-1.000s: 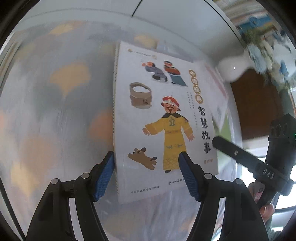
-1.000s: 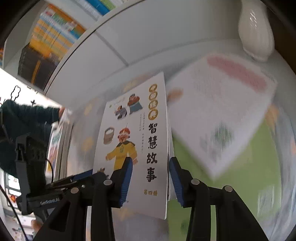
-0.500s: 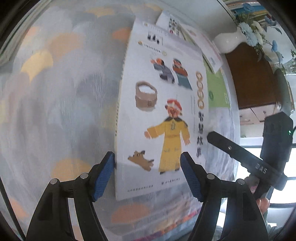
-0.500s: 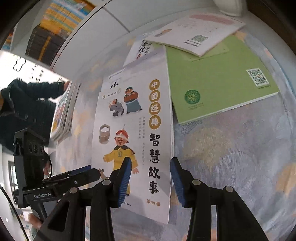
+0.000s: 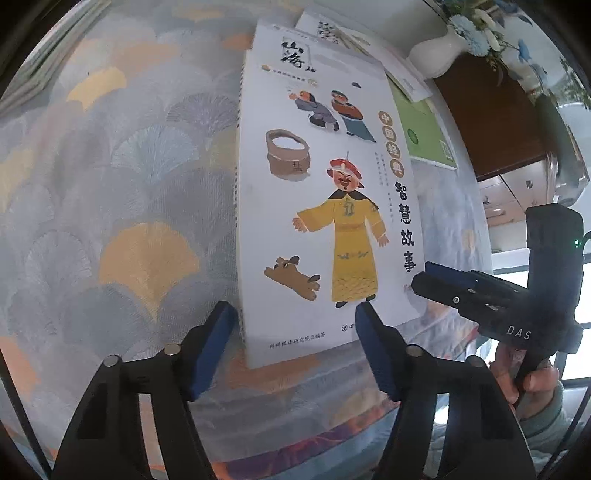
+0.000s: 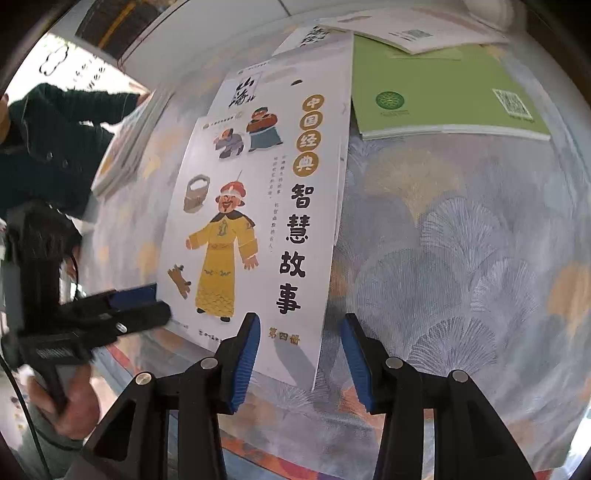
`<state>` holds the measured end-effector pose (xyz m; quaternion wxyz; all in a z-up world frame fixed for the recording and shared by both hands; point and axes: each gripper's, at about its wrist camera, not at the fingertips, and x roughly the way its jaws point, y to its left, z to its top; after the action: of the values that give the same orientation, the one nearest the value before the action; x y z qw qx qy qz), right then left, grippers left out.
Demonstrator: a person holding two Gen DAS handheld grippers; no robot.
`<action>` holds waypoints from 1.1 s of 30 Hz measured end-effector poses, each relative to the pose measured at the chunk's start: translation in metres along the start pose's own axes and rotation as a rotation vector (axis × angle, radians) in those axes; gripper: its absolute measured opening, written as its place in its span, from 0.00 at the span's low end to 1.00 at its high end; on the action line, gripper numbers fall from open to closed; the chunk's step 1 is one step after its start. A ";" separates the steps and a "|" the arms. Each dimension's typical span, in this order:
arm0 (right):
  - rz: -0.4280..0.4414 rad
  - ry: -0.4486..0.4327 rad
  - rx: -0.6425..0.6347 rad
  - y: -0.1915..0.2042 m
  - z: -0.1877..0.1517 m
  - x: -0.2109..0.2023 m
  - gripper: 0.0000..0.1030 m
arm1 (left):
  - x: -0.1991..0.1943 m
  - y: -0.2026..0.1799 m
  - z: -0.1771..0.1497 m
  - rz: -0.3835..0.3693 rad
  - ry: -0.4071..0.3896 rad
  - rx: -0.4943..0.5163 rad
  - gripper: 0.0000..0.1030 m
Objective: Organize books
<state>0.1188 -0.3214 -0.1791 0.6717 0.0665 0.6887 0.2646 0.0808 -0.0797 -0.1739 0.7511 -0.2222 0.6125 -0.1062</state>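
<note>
The left gripper (image 5: 295, 339) stands wide, its blue pads either side of the near short edge of the white picture book (image 5: 325, 206); I cannot tell whether the pads touch the cover or sit just clear of it. The right gripper (image 6: 297, 354) is likewise spread, straddling the book's near right corner, one pad over the cover, the other over bare cloth. Neither claw holds anything.

The white picture book lies flat, cover up, on the patterned tablecloth (image 5: 129, 184), stacked on a second white book (image 5: 295, 55) whose far end projects beyond it. I judge the step in hand to be squaring these two into one pile. The next move calls for pads set against the book's edges and a light push to align them, or a narrow pinch on the near edge to lift.

Edges and room: the book's near edge is close to the table's front edge, so any pull toward me risks overhang. To the left, the cloth is open up to a stack of books (image 6: 125, 147) at the far left. To the right, open cloth lies beside the book; the green book (image 6: 443, 96) sits farther back with another white booklet (image 6: 406, 26) overlapping it, and a white vase (image 5: 439, 55) beyond.
</note>
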 end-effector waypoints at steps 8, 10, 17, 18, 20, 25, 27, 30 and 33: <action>0.102 -0.041 0.084 -0.019 -0.017 -0.006 0.36 | -0.043 0.004 -0.002 -0.276 -0.126 -0.092 0.39; 0.159 -0.039 0.133 -0.031 -0.018 -0.007 0.36 | -0.050 0.006 0.000 -0.339 -0.146 -0.121 0.39; 0.287 -0.048 0.256 -0.062 -0.025 -0.009 0.36 | -0.008 0.001 0.005 -0.208 -0.150 -0.163 0.28; 0.287 -0.049 0.258 -0.061 -0.025 -0.009 0.36 | -0.008 0.002 0.006 -0.206 -0.152 -0.155 0.28; 0.279 -0.048 0.252 -0.060 -0.027 -0.012 0.36 | -0.003 -0.011 0.010 -0.197 -0.149 -0.121 0.28; 0.323 -0.047 0.291 -0.066 -0.028 -0.011 0.37 | -0.010 -0.020 0.018 -0.310 -0.132 -0.134 0.27; 0.401 -0.036 0.352 -0.075 -0.029 -0.007 0.46 | -0.016 -0.021 0.024 -0.439 -0.125 -0.172 0.27; 0.613 0.001 0.497 -0.098 -0.036 0.002 0.58 | -0.025 -0.019 0.036 -0.578 -0.132 -0.213 0.27; 0.738 -0.037 0.583 -0.115 -0.040 0.006 0.58 | -0.023 -0.019 0.044 -0.609 -0.113 -0.220 0.27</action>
<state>0.1105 -0.4274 -0.2384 0.4980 0.4976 0.6526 0.2801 0.1205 -0.0771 -0.1383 0.6891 -0.4806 0.4831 -0.2464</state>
